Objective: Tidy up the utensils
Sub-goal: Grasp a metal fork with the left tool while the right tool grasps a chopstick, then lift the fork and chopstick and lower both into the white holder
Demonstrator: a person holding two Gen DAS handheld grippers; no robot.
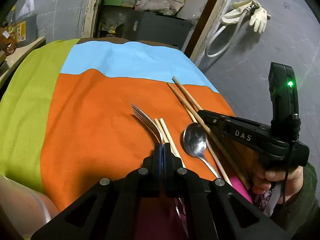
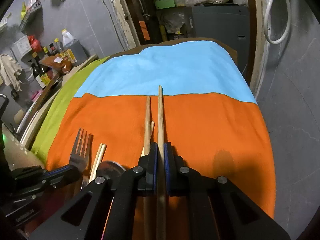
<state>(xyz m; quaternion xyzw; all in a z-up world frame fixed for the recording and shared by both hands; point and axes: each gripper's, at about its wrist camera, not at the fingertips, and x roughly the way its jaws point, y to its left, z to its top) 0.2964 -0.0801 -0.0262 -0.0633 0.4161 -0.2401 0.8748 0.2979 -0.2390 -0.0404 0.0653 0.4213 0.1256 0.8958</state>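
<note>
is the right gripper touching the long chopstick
Touching. The right wrist view shows the right gripper shut on the chopstick, its blue-padded fingers pressed against both sides with no gap showing.

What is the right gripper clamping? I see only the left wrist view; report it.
Observer: The right gripper is shut on one long chopstick.
Operator: Report its twin.
Observer: The second long chopstick lies outside the fingers, just left of them.
Operator: Name anything else close by.
Observer: A paler chopstick tip pokes out between the two.
</note>
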